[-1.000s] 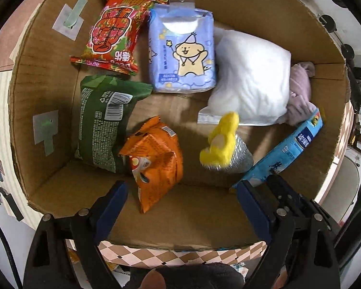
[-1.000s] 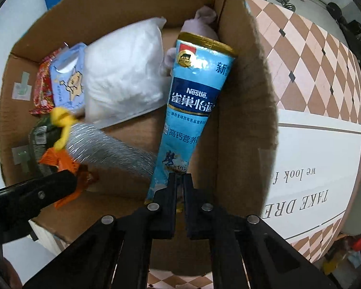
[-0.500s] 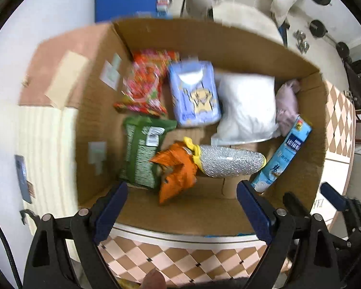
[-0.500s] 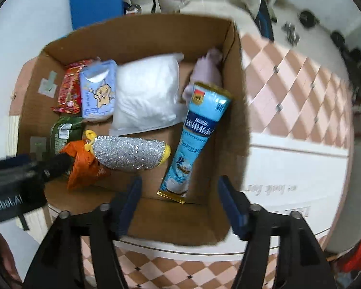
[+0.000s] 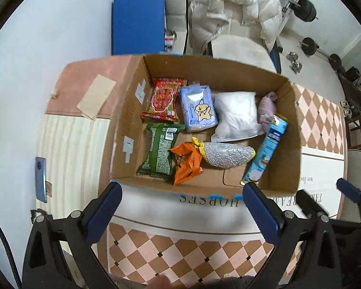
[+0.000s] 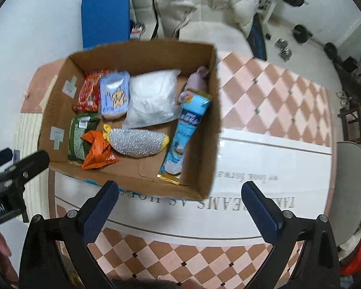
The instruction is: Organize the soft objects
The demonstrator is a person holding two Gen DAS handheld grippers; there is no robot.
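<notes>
Blue pouch (image 5: 266, 150) lies lengthwise along box wall (image 5: 288, 144).

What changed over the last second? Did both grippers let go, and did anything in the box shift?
The right gripper let go of the blue milk pouch; its jaws are opening with nothing between them. The silver scrubber dropped flat beside the orange packet. Both grippers pulled up out of the box; the left gripper is empty, also opening. Other packets stayed put.

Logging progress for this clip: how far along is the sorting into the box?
Done: eight soft items lie in the cardboard box, including the silver scrubber and blue Nestle pack. In hand: nothing; left gripper and right gripper are opening, empty. Left: no loose items visible outside.
</notes>
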